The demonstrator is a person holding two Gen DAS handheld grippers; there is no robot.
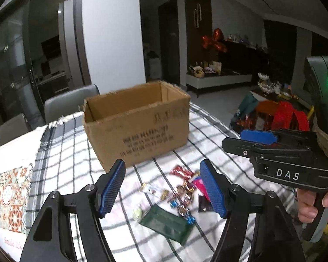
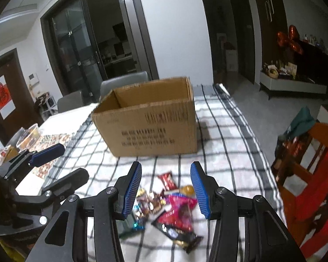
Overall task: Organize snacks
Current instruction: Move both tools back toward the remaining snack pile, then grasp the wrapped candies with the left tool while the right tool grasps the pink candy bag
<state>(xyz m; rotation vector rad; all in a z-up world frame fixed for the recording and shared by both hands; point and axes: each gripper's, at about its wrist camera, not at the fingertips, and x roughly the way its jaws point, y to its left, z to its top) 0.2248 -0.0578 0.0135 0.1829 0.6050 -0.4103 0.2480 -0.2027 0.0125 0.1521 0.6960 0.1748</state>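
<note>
A: Snack pile [image 2: 164,205] on checked cloth [image 2: 225,135], short of the cardboard box [image 2: 148,118]. Both grippers?

B: Left gripper [image 1: 161,188], right gripper [image 2: 166,188] gape, empty. Wrappers look light, crinkly, slippery; pinch flat edges

My left gripper [image 1: 163,187] hung with its blue pads spread wide at the bottom of the frame, holding nothing. Between them, on the checked cloth [image 1: 207,128], lay a scatter of snacks [image 1: 181,194], with a green packet [image 1: 167,223] nearest the lower edge. The open box [image 1: 140,122] stood at centre, beyond the snacks. At the right edge I saw the right gripper [image 1: 240,140], its pads apart, with fingers [image 1: 310,205] around its handle.
</note>
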